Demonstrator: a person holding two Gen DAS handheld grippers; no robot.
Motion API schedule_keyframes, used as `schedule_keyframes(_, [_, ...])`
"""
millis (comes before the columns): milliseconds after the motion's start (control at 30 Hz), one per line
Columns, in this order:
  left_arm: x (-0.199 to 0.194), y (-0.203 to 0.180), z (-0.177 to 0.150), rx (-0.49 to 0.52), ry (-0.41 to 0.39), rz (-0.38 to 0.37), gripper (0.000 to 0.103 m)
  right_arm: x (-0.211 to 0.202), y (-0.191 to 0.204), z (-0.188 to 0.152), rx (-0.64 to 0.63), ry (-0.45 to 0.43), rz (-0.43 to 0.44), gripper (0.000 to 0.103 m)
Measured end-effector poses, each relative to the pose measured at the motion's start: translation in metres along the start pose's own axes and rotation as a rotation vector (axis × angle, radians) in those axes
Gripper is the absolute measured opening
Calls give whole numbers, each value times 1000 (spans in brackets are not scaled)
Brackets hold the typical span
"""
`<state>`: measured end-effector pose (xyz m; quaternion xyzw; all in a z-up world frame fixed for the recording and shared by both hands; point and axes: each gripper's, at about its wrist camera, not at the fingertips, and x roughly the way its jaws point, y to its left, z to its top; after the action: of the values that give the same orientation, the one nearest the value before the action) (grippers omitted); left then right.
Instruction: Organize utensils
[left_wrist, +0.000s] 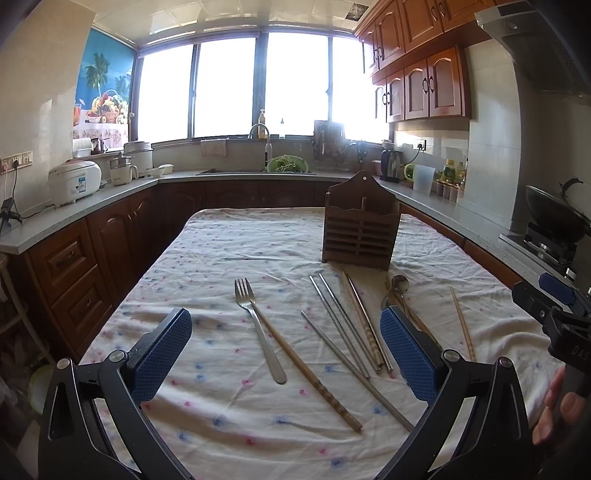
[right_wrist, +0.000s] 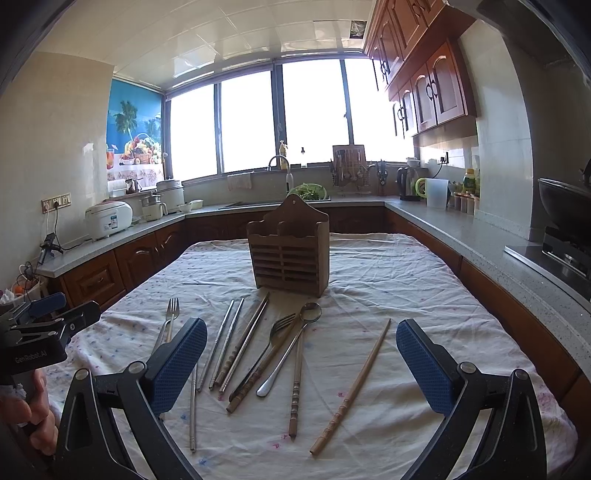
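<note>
A brown wooden utensil holder (left_wrist: 360, 225) (right_wrist: 290, 251) stands upright on the cloth-covered table. In front of it lie a steel fork (left_wrist: 258, 325) (right_wrist: 168, 319), several steel chopsticks (left_wrist: 341, 325) (right_wrist: 225, 339), several wooden chopsticks (left_wrist: 306, 373) (right_wrist: 351, 387), a spoon (left_wrist: 400, 286) (right_wrist: 291, 347) and a second fork (right_wrist: 275, 332). My left gripper (left_wrist: 286, 354) hovers open over the fork and chopsticks, holding nothing. My right gripper (right_wrist: 301, 363) is open above the spoon and wooden chopsticks, also empty.
The white flowered tablecloth (left_wrist: 221, 251) is wrinkled. Kitchen counters (right_wrist: 480, 236) ring the table, with a rice cooker (left_wrist: 74, 181), sink and faucet (left_wrist: 258, 131), kettle (right_wrist: 406, 184) and a wok on the stove (right_wrist: 565, 206). A person's hand (left_wrist: 554, 410) holds the right gripper.
</note>
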<state>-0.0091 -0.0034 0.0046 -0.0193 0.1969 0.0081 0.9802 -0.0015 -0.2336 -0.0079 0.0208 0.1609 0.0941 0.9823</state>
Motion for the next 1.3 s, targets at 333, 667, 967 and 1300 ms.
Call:
schedule_keyframes(333, [13, 3, 1, -15, 54, -12, 103, 5, -2, 0, 13, 18, 11, 103])
schedule_keyframes(667, [56, 5, 6, -55, 216, -72, 103, 29, -21, 6, 66, 103, 15, 103])
schedule_keyframes(967, [112, -7, 12, -67, 394, -139, 87, 79, -58, 11, 150, 247, -9, 95])
schedule_keyframes(1300, [174, -12, 4, -90, 583, -171, 45, 151, -98, 8, 227, 426, -34, 52])
